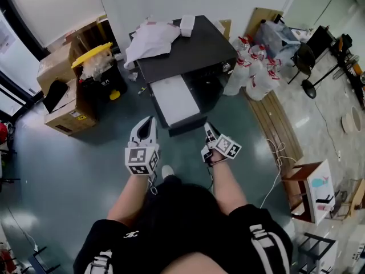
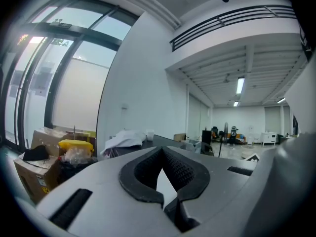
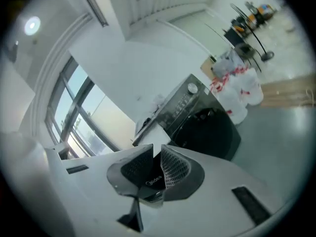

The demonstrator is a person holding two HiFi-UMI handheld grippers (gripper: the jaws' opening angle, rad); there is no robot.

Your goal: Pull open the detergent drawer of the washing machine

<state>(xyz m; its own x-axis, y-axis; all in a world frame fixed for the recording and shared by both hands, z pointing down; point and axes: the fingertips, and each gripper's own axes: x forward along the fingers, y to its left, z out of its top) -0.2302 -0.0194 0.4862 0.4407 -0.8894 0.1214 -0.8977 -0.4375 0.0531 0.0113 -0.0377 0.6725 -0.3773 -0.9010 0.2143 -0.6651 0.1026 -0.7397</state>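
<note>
The dark washing machine (image 1: 188, 56) stands ahead of me in the head view. Its white detergent drawer (image 1: 174, 99) is pulled far out toward me, the dark front panel (image 1: 187, 124) at its near end. My left gripper (image 1: 149, 121) hovers just left of that panel, fingertips together, nothing held. My right gripper (image 1: 209, 129) is just right of the panel, rolled to one side. In the right gripper view its jaws (image 3: 157, 152) stand a narrow slit apart, with the white drawer (image 3: 147, 138) showing beyond. The left gripper (image 2: 161, 150) looks over the machine's top.
A white cloth (image 1: 149, 39) lies on the machine's top. Cardboard boxes (image 1: 65, 104) and a yellow-lidded bin (image 1: 94, 56) stand at the left. White jugs with red caps (image 1: 256, 73) crowd the right side beside a wooden board (image 1: 274, 119). A cable (image 1: 276, 153) trails on the floor.
</note>
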